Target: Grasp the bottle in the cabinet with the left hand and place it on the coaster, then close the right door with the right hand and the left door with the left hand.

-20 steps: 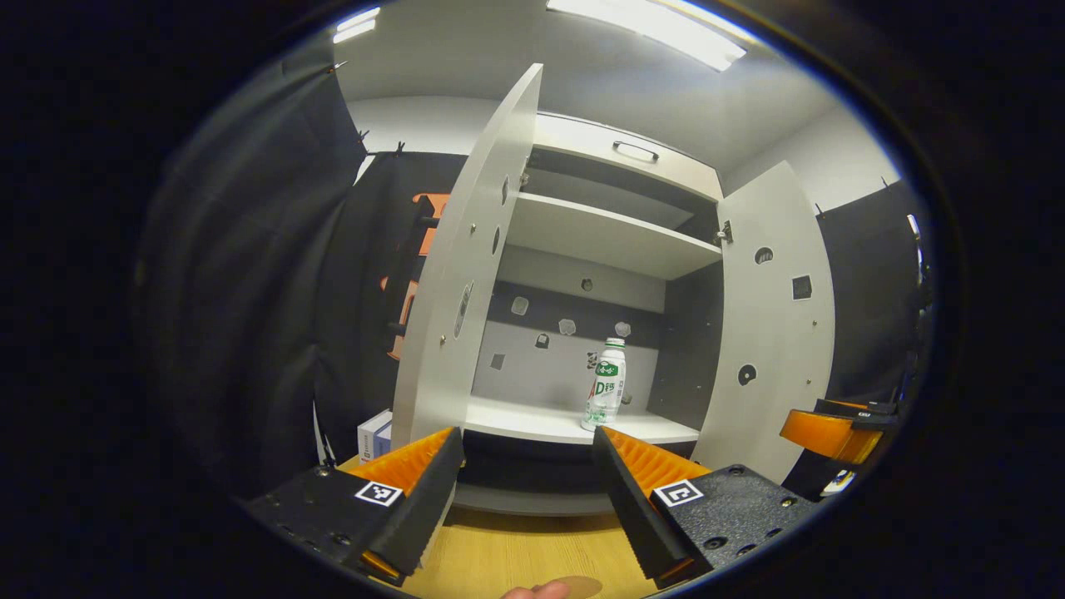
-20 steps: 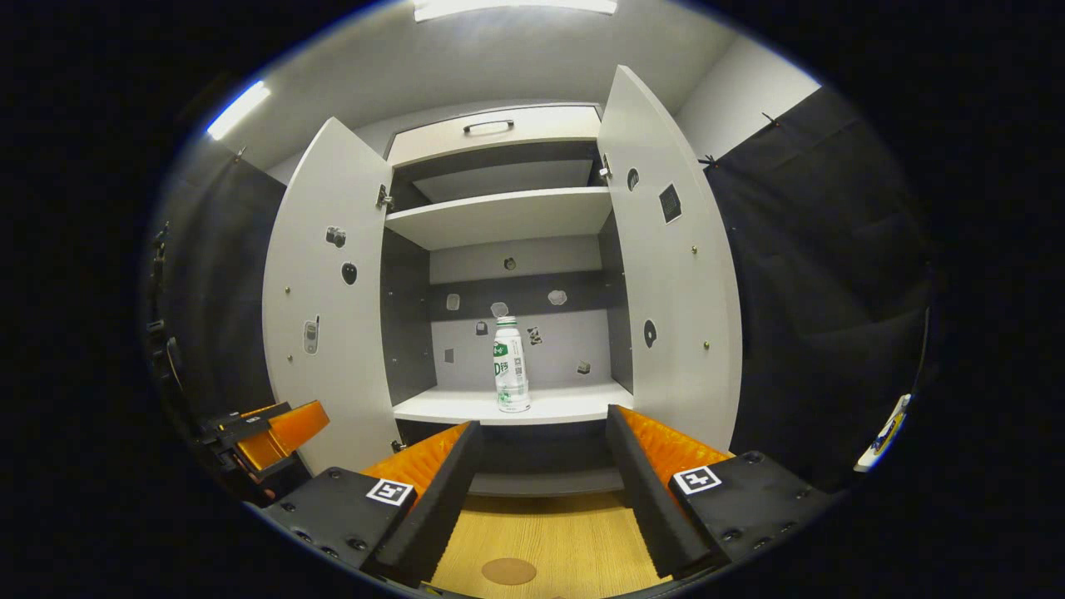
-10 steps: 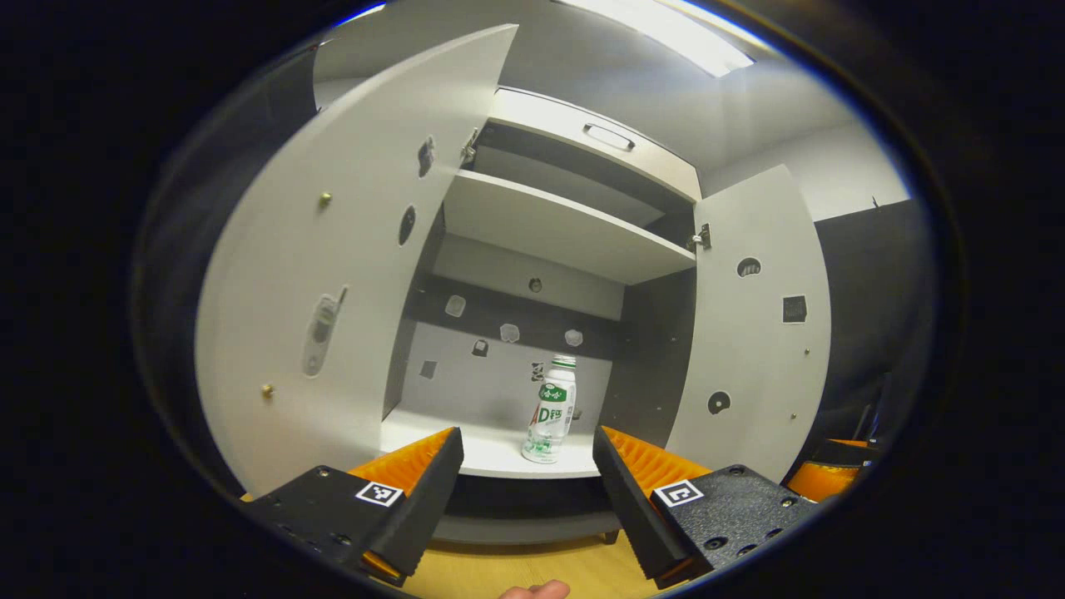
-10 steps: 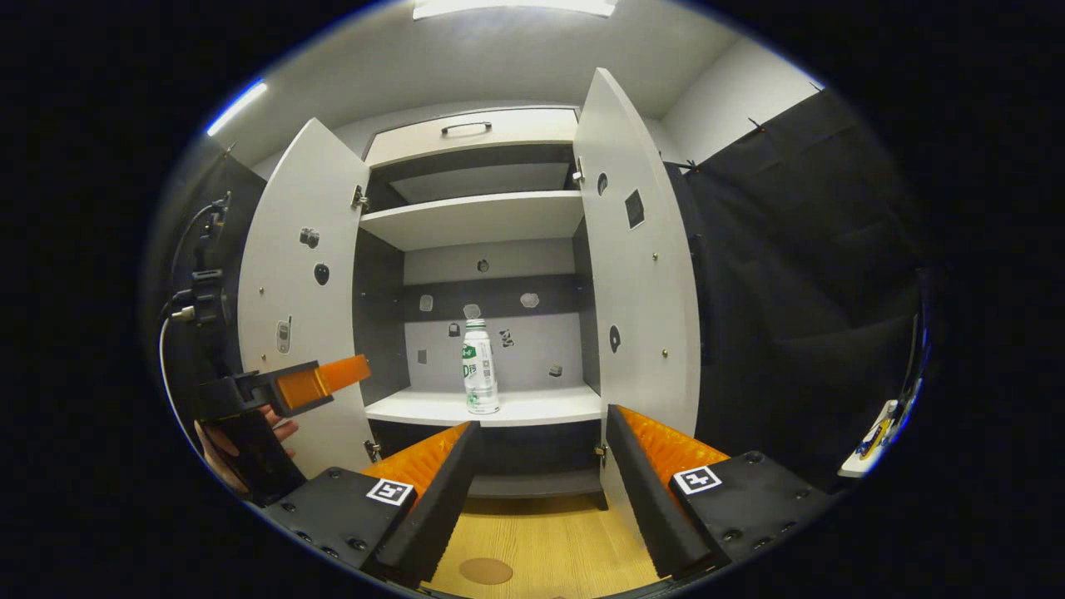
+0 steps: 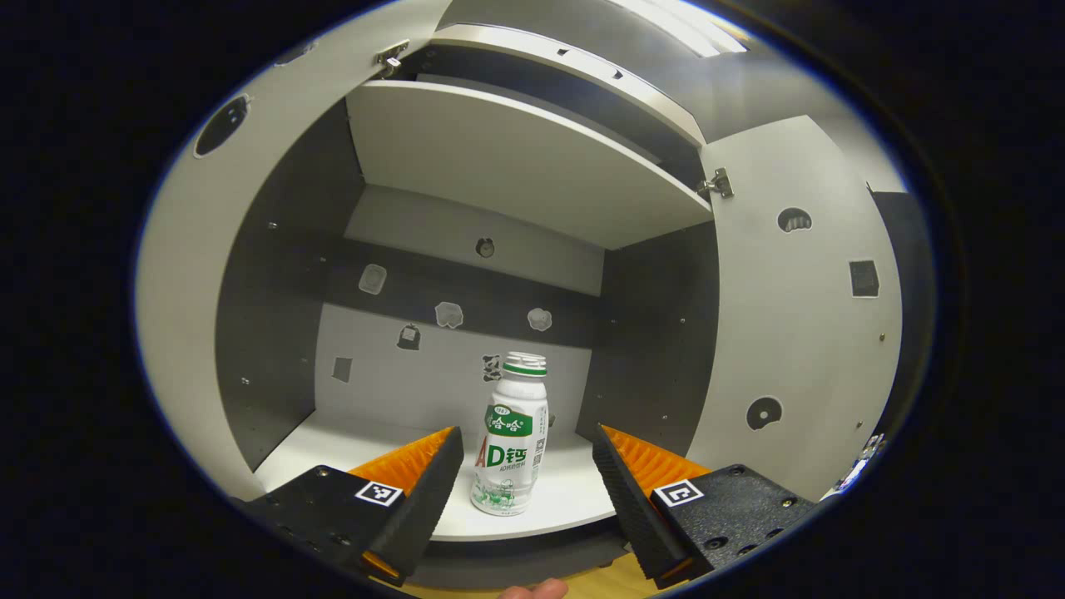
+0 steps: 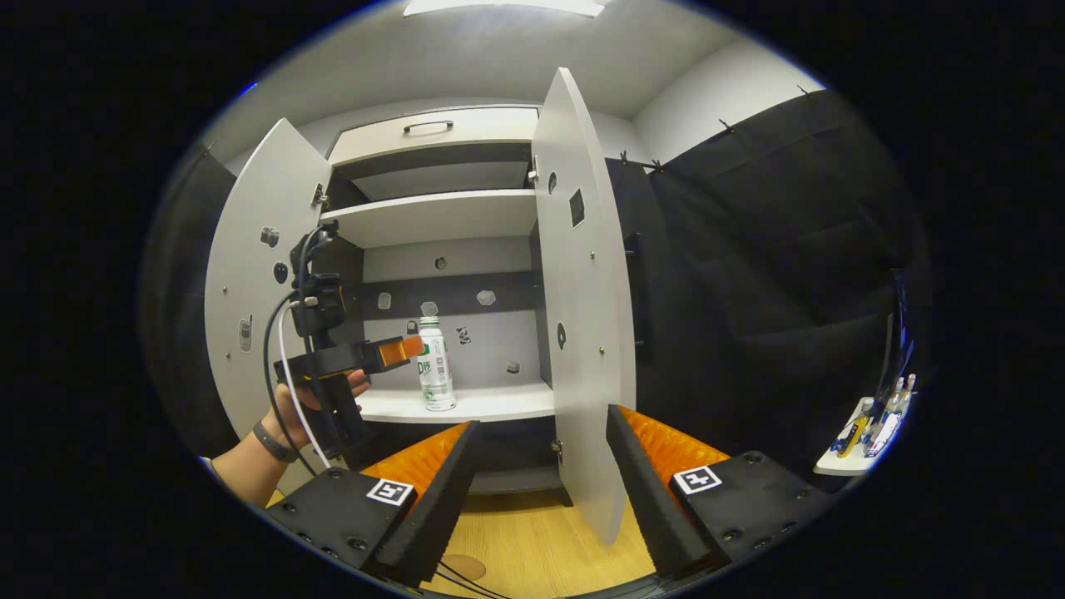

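Left gripper (image 5: 528,466) frames the bottle (image 5: 510,441); right gripper view shows coaster (image 6: 463,567).

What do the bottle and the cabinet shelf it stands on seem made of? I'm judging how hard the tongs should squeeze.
Bottle: likely thin plastic, glossy white with a printed label and ridged cap. Shelf: probably laminated board, a matt pale face with a clean square front edge; the core isn't visible.

Ceiling strip lights (image 6: 499,7) give bright, even light in both views, with glare at the top edge. The cabinet (image 5: 466,274) interior sits in softer shade under its shelf (image 5: 516,158). Fisheye distortion bows the doors (image 6: 582,299) at the edges. Focus is sharp, with no motion blur.
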`<state>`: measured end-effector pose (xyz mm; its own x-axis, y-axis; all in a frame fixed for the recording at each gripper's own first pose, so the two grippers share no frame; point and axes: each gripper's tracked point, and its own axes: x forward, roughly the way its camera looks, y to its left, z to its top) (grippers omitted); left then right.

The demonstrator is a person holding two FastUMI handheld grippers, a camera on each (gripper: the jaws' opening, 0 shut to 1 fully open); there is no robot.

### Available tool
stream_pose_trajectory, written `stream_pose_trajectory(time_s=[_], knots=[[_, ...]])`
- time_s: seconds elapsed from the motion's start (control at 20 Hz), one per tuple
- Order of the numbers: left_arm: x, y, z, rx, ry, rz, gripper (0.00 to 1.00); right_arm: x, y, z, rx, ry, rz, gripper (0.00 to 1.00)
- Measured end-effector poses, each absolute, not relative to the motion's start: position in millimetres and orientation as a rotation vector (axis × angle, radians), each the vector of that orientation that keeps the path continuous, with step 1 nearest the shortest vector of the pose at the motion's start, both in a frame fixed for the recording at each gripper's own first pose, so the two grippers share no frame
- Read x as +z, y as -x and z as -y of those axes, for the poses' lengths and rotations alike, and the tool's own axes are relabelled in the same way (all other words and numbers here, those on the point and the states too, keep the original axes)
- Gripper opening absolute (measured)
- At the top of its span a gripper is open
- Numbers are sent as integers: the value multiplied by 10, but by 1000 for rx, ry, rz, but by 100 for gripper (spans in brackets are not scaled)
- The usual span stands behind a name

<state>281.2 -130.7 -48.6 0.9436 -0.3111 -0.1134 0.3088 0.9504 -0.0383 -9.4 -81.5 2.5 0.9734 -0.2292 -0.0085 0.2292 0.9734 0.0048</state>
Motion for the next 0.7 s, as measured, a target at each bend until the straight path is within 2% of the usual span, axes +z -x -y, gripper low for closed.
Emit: stream_pose_trajectory(time_s=[0.4,0.7], knots=[[-869,-3578,1467,-261,-88,-139,95,53,206,979,-301,-16,-3,98],[-908,-3752,1383,-170,-115,-128,94,26,242,1020,-323,-19,-10,98]])
